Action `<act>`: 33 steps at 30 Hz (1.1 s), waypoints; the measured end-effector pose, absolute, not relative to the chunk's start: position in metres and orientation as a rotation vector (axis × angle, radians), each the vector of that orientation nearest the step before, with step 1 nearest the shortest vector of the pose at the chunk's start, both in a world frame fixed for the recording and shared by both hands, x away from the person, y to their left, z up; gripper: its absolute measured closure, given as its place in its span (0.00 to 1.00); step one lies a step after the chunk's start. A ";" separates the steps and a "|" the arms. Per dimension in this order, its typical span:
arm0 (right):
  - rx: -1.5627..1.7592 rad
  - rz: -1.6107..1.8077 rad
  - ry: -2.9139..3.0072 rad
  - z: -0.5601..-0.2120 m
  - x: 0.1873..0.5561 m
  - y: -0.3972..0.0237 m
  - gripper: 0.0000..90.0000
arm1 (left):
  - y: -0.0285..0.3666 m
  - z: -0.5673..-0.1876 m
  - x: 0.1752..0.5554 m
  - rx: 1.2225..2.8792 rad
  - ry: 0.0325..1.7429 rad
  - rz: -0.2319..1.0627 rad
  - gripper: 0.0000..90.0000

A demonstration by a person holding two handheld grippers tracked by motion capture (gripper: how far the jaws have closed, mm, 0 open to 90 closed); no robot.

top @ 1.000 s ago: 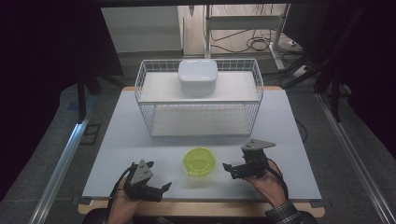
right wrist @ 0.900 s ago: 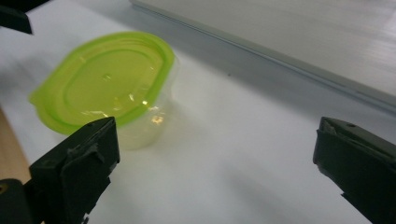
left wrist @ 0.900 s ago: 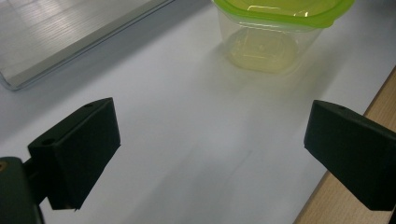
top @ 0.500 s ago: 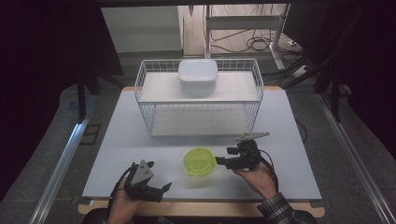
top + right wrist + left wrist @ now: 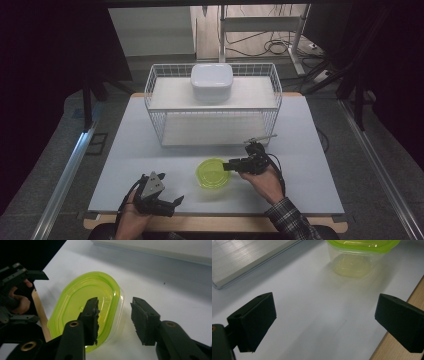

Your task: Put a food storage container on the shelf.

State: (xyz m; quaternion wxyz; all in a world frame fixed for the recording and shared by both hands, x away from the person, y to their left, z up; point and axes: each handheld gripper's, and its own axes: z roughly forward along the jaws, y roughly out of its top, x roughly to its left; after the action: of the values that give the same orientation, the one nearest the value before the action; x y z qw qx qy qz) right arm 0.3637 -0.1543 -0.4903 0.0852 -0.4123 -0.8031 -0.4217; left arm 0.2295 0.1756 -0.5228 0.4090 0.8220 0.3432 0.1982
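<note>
A clear tub with a lime-green lid [image 5: 214,173] [image 5: 358,257] [image 5: 85,305] stands near the front middle of the white table. My right gripper [image 5: 231,164] [image 5: 113,302] reaches it from the right. Its jaws have just been closing and straddle the tub's rim: one hangs over the lid, the other stands outside the wall with a gap, so they are open. My left gripper [image 5: 173,204] [image 5: 324,310] rests open at the front left, nothing between its jaws, pointing toward the tub.
A white wire basket [image 5: 212,107] with a shelf stands at the back middle, a white lidded box [image 5: 211,82] on top of it. Bare table [image 5: 310,150] lies right of the tub. The wooden front edge [image 5: 397,340] runs close to the left gripper.
My right gripper has slid left across the table up to the tub, and its jaws have narrowed around the tub's rim. The left gripper has stayed put.
</note>
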 end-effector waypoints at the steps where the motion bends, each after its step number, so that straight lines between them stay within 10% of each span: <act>1: -1.231 -1.254 -2.379 -0.491 0.365 -0.154 0.67 | 0.175 -0.523 0.230 2.072 0.864 0.499 0.03; 16: -1.267 -1.207 -2.205 -0.500 0.373 -0.156 0.88 | 0.174 -0.523 0.229 2.080 0.855 0.501 0.03; 33: -1.293 -1.257 -2.121 -0.490 0.370 -0.164 0.91 | 0.174 -0.523 0.229 2.078 0.855 0.504 0.03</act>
State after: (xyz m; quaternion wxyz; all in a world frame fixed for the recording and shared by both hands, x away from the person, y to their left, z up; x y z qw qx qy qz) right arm 0.3703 -0.1642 -0.4898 0.1780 -0.4571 -0.7496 -0.4443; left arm 0.2291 0.1741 -0.5228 0.4071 0.8242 0.3391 0.2000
